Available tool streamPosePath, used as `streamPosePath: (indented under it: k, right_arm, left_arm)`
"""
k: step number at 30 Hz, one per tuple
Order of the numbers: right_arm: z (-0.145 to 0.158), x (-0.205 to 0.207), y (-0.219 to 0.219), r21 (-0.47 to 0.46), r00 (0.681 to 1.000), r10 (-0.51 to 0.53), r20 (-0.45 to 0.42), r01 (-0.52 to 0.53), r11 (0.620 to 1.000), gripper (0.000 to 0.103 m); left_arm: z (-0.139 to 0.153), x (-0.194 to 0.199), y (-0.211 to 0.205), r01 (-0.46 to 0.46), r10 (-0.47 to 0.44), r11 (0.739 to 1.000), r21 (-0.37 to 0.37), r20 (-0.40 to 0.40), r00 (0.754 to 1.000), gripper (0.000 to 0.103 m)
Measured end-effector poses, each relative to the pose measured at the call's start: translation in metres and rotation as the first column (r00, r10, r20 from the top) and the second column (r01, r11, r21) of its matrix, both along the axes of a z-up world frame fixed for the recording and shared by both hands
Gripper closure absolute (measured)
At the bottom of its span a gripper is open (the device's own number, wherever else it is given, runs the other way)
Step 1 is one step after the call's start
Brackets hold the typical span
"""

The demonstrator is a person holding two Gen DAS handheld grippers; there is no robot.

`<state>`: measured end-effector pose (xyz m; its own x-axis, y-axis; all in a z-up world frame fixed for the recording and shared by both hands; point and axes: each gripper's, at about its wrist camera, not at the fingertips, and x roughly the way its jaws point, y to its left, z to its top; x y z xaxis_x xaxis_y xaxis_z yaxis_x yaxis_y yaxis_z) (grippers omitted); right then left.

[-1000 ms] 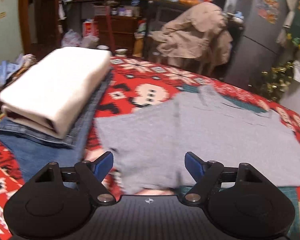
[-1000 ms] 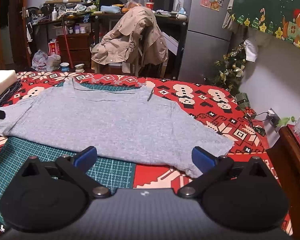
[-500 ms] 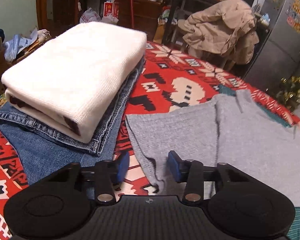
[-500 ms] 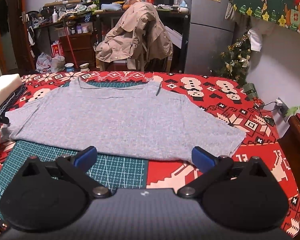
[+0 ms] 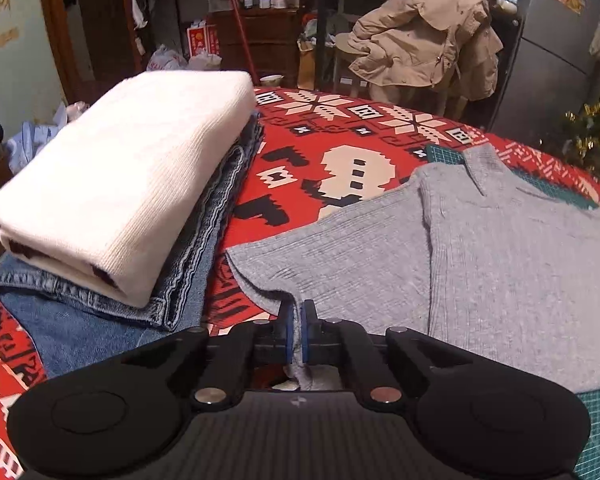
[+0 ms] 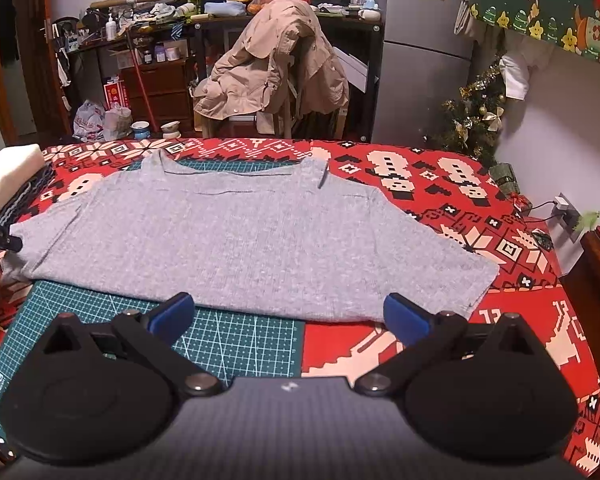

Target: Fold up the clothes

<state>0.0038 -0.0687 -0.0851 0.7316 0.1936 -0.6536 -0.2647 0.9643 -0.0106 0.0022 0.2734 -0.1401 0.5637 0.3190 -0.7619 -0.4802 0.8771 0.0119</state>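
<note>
Sleeve (image 5: 296, 276) between left tongs (image 5: 297, 334)

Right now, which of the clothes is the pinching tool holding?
The grey shirt: the left tool pinches its sleeve. The white sweater and jeans lie folded, untouched.

Shirt (image 6: 236, 240) on mat (image 6: 236, 340) (atop tablecloth (image 6: 440, 184)), folded stack (image 5: 116, 184) to its left.

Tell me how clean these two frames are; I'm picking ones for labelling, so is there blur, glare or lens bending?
Left wrist view: the grey shirt and the left gripper pinching its sleeve are sharp; the white folded sweater is slightly soft, its top almost washed out. Right wrist view: sharp, evenly lit, no glare; fisheye bends the fridge and room edges.
</note>
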Motion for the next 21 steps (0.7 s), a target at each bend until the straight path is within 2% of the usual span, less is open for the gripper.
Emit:
streamPosePath:
  k: [5, 10, 15, 21]
  right_arm:
    - [0.000, 0.000, 0.000, 0.000, 1.000, -0.001, 0.001, 0.001, 1.000, 0.001]
    - [0.000, 0.002, -0.006, 0.007, 1.000, -0.020, -0.004, 0.020, 1.000, 0.001]
    - [0.001, 0.005, -0.015, 0.033, 0.999, -0.045, -0.005, 0.045, 0.998, 0.001]
    - [0.001, 0.007, -0.031, 0.052, 0.997, -0.075, -0.004, 0.075, 0.996, 0.001]
  left_arm:
    - [0.009, 0.000, -0.007, 0.018, -0.018, 1.000, 0.004, 0.019, 1.000, 0.099]
    - [0.044, 0.002, -0.025, 0.065, -0.063, 0.998, -0.013, 0.119, 0.991, 0.099]
    - [0.077, 0.013, -0.063, 0.162, -0.162, 0.987, 0.018, 0.205, 0.965, 0.099]
    - [0.085, 0.039, -0.114, 0.278, -0.275, 0.960, 0.020, 0.232, 0.933, 0.099]
